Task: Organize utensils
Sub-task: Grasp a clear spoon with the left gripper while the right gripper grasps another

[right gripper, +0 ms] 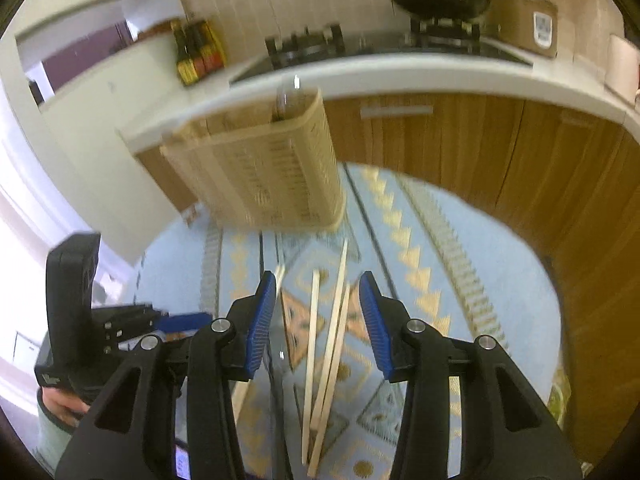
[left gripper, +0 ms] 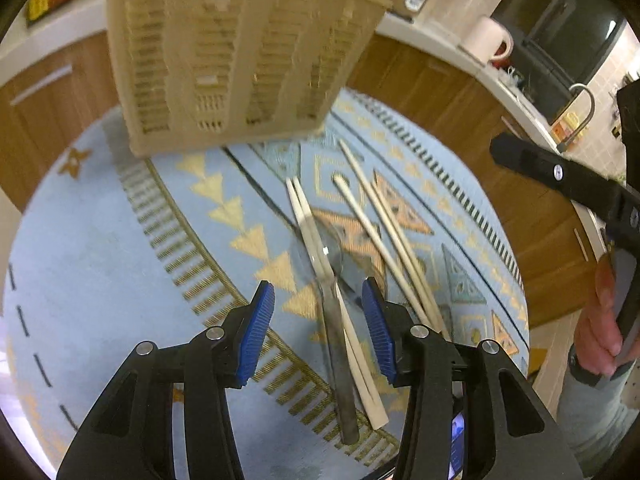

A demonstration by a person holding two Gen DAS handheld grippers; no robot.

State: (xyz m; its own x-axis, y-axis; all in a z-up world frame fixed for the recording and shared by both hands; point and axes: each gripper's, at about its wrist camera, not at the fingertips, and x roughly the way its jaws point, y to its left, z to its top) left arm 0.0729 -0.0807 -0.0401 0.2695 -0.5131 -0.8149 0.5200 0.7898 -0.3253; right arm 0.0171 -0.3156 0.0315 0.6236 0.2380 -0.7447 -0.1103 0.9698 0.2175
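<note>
A beige slotted utensil basket (left gripper: 240, 56) stands at the far side of a glass table; it also shows in the right wrist view (right gripper: 276, 176). On the glass lie several pale wooden chopsticks (left gripper: 384, 240) and a metal spoon (left gripper: 340, 352) crossed by one pair. My left gripper (left gripper: 320, 328) is open, its blue pads (left gripper: 256, 332) on either side of the spoon handle and chopstick pair, above them. My right gripper (right gripper: 318, 320) is open over other chopsticks (right gripper: 332, 344). A spoon bowl (right gripper: 286, 98) sticks out of the basket.
The glass table sits over a blue patterned rug (left gripper: 100, 240). Wooden cabinets (right gripper: 500, 152) and a white counter (right gripper: 400, 80) with a stove, pots and sauce bottles (right gripper: 196, 52) stand behind. A white mug (left gripper: 488, 40) is on the counter. The other handheld gripper (left gripper: 568, 184) is at the right.
</note>
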